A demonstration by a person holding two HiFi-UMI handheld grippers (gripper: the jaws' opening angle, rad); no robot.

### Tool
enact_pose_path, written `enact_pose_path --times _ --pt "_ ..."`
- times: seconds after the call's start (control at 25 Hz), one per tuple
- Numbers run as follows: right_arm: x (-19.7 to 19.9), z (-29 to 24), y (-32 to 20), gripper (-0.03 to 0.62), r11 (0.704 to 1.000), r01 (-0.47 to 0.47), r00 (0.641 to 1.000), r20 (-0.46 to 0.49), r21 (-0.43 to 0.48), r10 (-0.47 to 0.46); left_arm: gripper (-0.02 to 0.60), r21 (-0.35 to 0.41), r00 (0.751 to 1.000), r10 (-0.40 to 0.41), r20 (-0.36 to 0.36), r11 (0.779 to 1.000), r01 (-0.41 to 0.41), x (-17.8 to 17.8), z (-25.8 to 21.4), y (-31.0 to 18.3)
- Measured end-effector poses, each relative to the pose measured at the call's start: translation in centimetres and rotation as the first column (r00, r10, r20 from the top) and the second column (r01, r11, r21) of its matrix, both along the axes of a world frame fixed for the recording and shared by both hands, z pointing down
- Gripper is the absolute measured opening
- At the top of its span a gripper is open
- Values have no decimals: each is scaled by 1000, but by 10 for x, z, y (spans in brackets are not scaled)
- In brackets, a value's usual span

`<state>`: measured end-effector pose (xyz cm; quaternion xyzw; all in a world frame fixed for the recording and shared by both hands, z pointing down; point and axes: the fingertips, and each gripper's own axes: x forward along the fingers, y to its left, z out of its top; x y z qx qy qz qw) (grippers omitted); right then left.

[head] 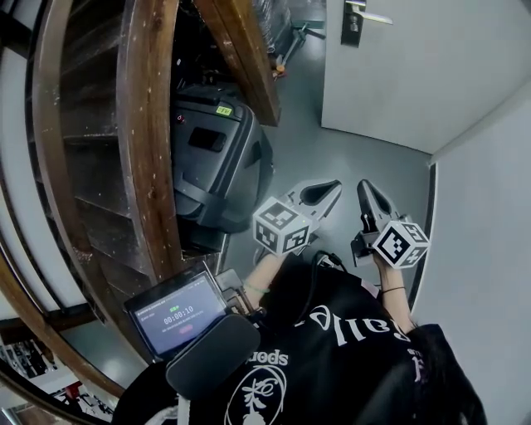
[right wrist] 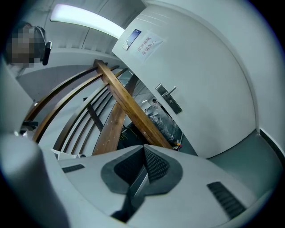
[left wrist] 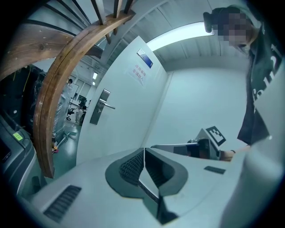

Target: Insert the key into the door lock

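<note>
left gripper (head: pixel 325 189) and right gripper (head: pixel 367 192) are held side by side above the grey floor (head: pixel 332 149), each with its jaws clenched together, tip to tip; the door lock (head: pixel 352 23) sits on the white door (head: pixel 431 66) at the far right, well apart from both; a wooden stair rail (head: pixel 149 124) curves along the left
</note>
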<state>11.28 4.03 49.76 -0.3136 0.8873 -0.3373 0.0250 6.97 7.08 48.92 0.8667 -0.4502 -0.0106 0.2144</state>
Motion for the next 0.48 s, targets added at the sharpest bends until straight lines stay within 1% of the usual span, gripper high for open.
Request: enact_pose_path --times 0.48 --pt "6 2 -5 17 1000 -7 1000 10 -7 7 12 -9 1000 11 18 1000 -11 6 2 -4"
